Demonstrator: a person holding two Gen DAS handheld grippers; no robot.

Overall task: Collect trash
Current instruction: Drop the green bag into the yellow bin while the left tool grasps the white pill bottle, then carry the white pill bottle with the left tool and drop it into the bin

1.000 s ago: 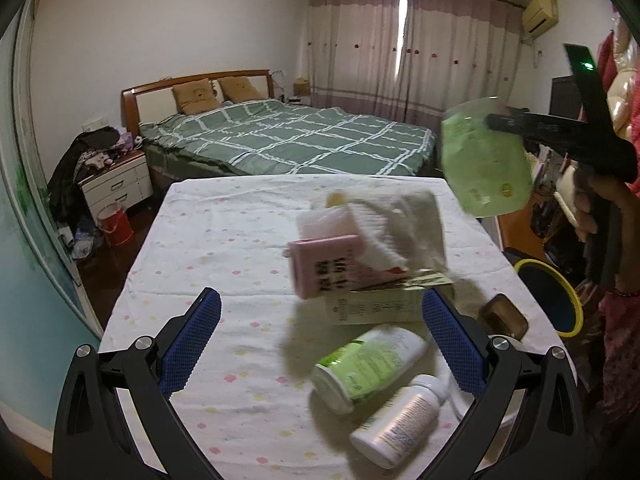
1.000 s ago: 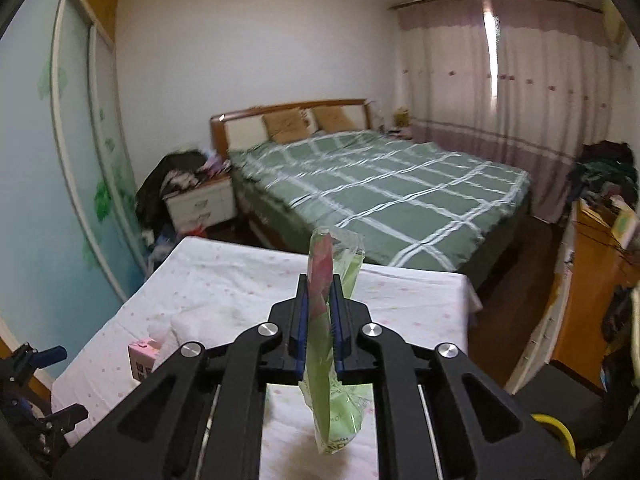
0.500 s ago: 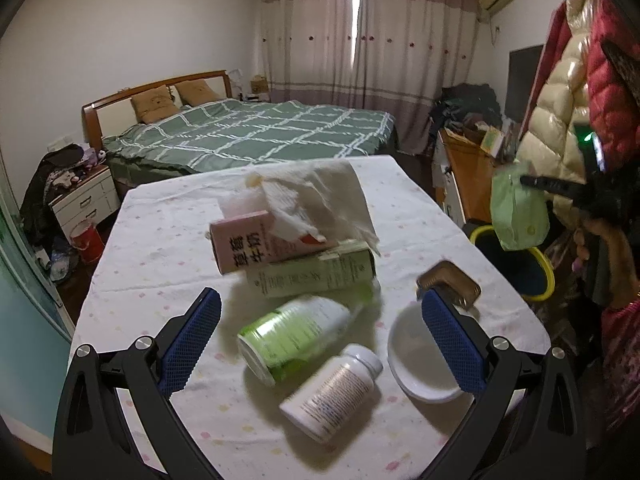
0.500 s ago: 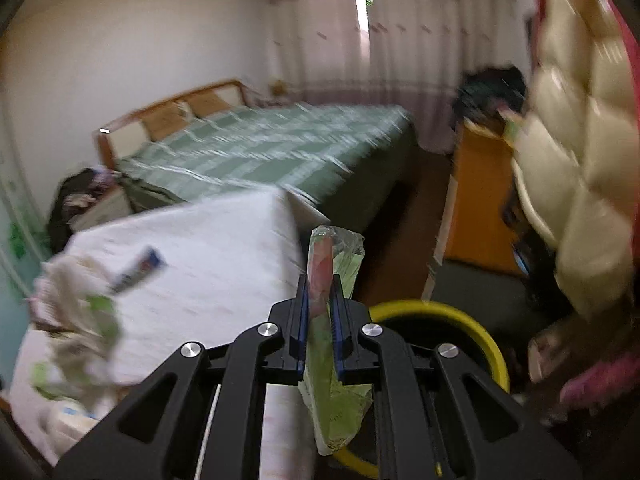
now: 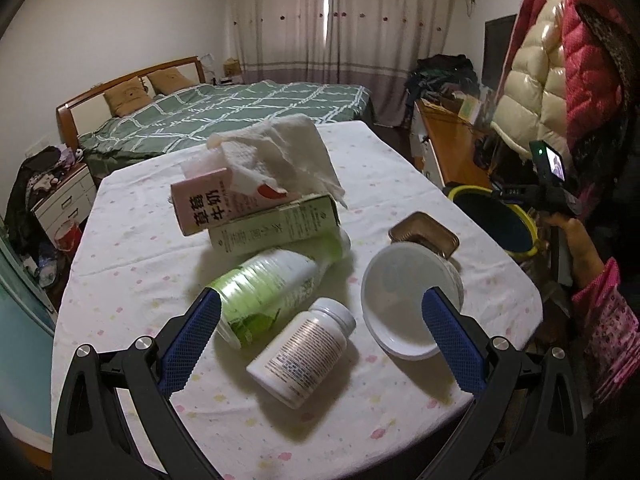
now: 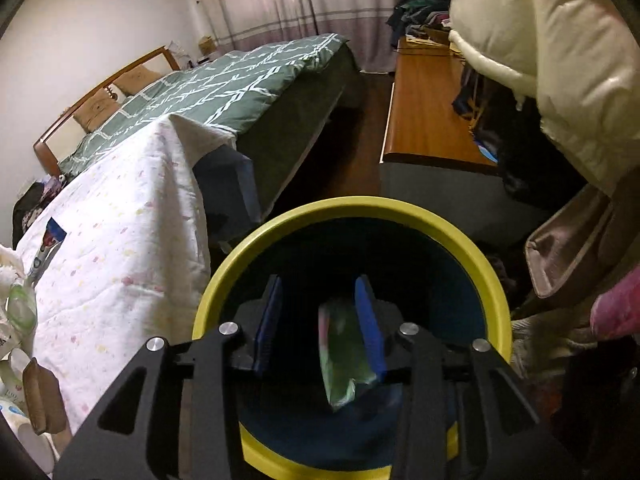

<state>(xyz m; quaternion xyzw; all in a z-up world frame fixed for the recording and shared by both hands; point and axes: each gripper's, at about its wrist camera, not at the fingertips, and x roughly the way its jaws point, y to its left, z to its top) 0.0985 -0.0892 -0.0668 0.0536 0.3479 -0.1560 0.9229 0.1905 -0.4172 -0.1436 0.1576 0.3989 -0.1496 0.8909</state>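
While the right gripper (image 6: 320, 320) hangs directly over the mouth of the yellow-rimmed bin (image 6: 460, 236), its blue fingers (image 6: 370, 320) stand apart, and a green plastic wrapper (image 6: 340, 356) sits between them, lying against the right-hand pad and well clear of the left one. Whether that pad is touching the wrapper or the wrapper is already loose, I cannot tell; it shows against the dark inside of the bin. The bin stands on the floor just beside the edge of the table (image 6: 120, 248), which wears a white cloth with pale dots.

Over the table, the left gripper (image 5: 320, 332) is held with its fingers (image 5: 192, 336) spread wide and nothing between them. Below and ahead of it lies the litter: a white pill bottle (image 5: 304, 352) on its side nearest the gripper, a green-labelled plastic bottle (image 5: 268, 292) lying just beside it, and a white bowl (image 5: 408, 300) tipped on its edge to the right. A brown foil tray (image 5: 424, 236) rests just behind the bowl. Farther back, a pink milk carton (image 5: 204, 204) leans on a green-and-white box (image 5: 276, 228), with a crumpled white tissue (image 5: 280, 152) draped over the carton's top. From the left wrist view the bin (image 5: 496, 220) shows beyond the table's right edge, with the right gripper (image 5: 536, 196) above its rim.
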